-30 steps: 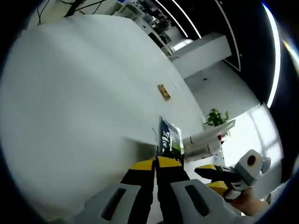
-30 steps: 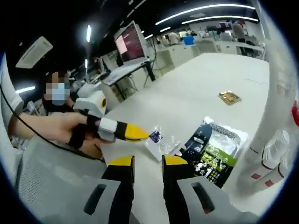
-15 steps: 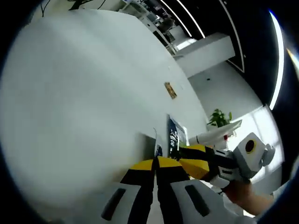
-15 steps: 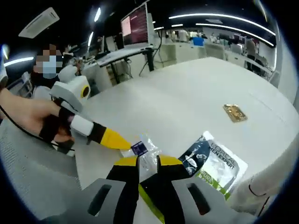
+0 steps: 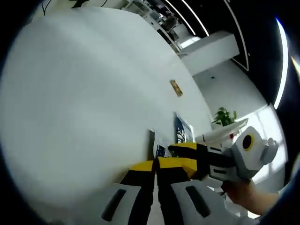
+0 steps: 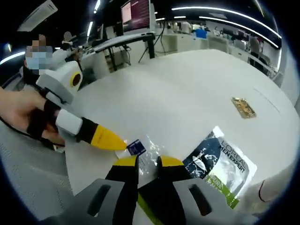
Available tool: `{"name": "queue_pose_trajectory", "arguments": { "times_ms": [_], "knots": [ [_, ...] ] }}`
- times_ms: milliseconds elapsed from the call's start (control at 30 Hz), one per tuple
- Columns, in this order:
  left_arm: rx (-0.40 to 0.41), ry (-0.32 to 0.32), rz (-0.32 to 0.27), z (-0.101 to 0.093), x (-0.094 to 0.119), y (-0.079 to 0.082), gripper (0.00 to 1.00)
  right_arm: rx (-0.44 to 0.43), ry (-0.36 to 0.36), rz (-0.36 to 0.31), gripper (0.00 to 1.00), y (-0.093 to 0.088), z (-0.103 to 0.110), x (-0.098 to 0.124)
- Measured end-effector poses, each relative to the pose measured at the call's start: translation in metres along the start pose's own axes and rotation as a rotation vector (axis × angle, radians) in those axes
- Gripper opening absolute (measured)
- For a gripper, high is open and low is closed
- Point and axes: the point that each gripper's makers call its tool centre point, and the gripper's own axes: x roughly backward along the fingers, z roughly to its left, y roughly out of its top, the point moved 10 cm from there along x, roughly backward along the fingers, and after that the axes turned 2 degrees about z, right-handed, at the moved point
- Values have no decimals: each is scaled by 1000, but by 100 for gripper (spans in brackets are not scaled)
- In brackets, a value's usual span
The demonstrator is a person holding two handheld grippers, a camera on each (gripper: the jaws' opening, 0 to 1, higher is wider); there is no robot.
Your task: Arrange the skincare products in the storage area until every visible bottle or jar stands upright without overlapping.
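In the left gripper view, I am holding my left gripper (image 5: pixel 156 164) at the bottom centre of the frame with its yellow-tipped jaws pressed together, nothing visible between them. Just above the tips a clear sachet (image 5: pixel 158 149) with a small dark label is lying on the white table (image 5: pixel 79 93). My right gripper (image 5: pixel 185 151) is reaching in from the right, its yellow tips just beside mine. Past it, a dark printed pouch (image 5: pixel 183 132) is lying flat, and a small gold packet (image 5: pixel 176 87) is sitting further up the table.

In the right gripper view, my right gripper (image 6: pixel 143 162) is at the bottom centre, its jaws pinching the near edge of the clear sachet (image 6: pixel 146 152). My left gripper (image 6: pixel 119 145) is coming in from the left, its closed tip touching the sachet's dark label. The printed pouch (image 6: pixel 220 166) is lying at lower right, and the gold packet (image 6: pixel 243 107) is sitting well apart at right.
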Motion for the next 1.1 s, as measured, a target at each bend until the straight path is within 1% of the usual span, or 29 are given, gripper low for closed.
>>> {"name": "queue_pose_trajectory", "arguments": {
  "times_ms": [100,200,367,467,533,567,600,700,833,867,1000,1100],
  "knots": [
    [-18,9,1,-1,-1,3,0,-6,-13,5,16,1,1,0],
    [-48,22,10,-1,-2,4,0,-5,-22,14,14,1,3,-1],
    [-79,28,16,-2,-1,4,0,-3,-34,29,12,2,5,-2],
    [-104,35,31,-5,3,3,0,4,-31,33,10,2,5,-1],
    [-120,47,47,-6,7,2,0,-1,-28,32,9,2,4,-2],
    [-140,62,54,-6,9,2,1,-5,-27,31,9,1,4,-2],
    [-152,59,49,-6,10,3,0,-6,-26,30,8,1,4,-2],
    [-169,56,54,-8,14,3,2,-2,-25,30,8,1,4,-2],
    [-200,46,59,-10,16,4,1,12,-24,32,8,2,4,-2],
    [-220,46,63,-10,15,5,1,15,-24,33,8,2,4,-2],
    [-262,62,67,-10,14,8,4,17,-15,33,8,2,4,-3],
    [-272,65,76,-9,13,10,7,31,-16,31,8,2,4,-2]
  ]
}}
